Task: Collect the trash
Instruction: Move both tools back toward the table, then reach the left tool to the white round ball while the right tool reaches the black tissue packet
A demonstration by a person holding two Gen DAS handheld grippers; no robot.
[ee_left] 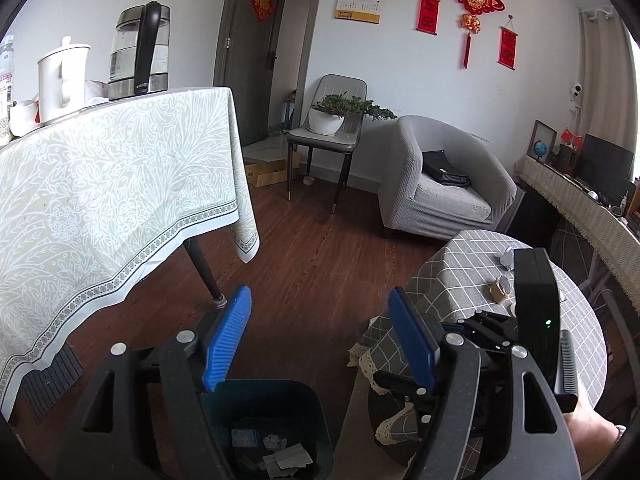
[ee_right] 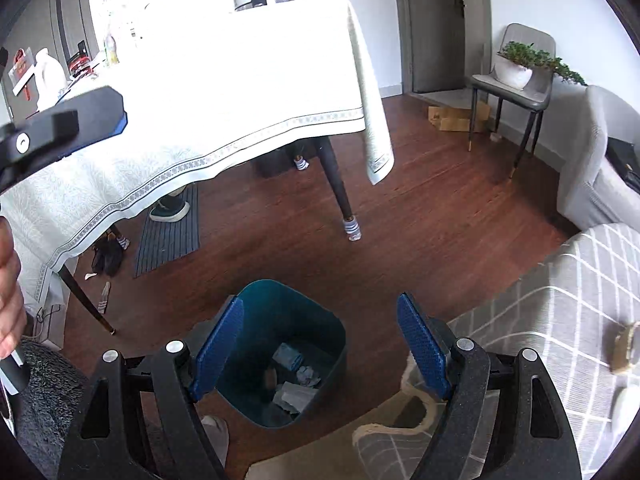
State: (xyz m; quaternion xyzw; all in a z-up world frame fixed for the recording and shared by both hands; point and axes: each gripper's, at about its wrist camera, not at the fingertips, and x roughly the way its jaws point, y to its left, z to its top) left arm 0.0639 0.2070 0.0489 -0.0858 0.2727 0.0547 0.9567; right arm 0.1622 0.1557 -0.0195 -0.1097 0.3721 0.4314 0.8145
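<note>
Both grippers — left gripper (ee_left: 320,336) and right gripper (ee_right: 320,344) — are standing wide and empty above the teal bin (ee_right: 340,332). The next pickup is probably the crumpled scraps (ee_left: 507,259) on the checked round table (ee_left: 460,272) — approach low, closing only once the pads straddle one.

- Left gripper (ee_left: 316,336) is covering the bin's (ee_left: 316,404) near rim.
- Bin scraps (ee_right: 298,384) are staying too small to identify.
- Round counter's (ee_right: 560,292) items (ee_right: 624,346) are blurring at the edge.

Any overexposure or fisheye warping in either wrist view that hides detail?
Right wrist view: the tablecloth top is blown out to white, washing out the items standing on it. Left wrist view: exposure is even, the kettle reads clearly. Both views bend straight edges near the rim; the bin stays sharp.
</note>
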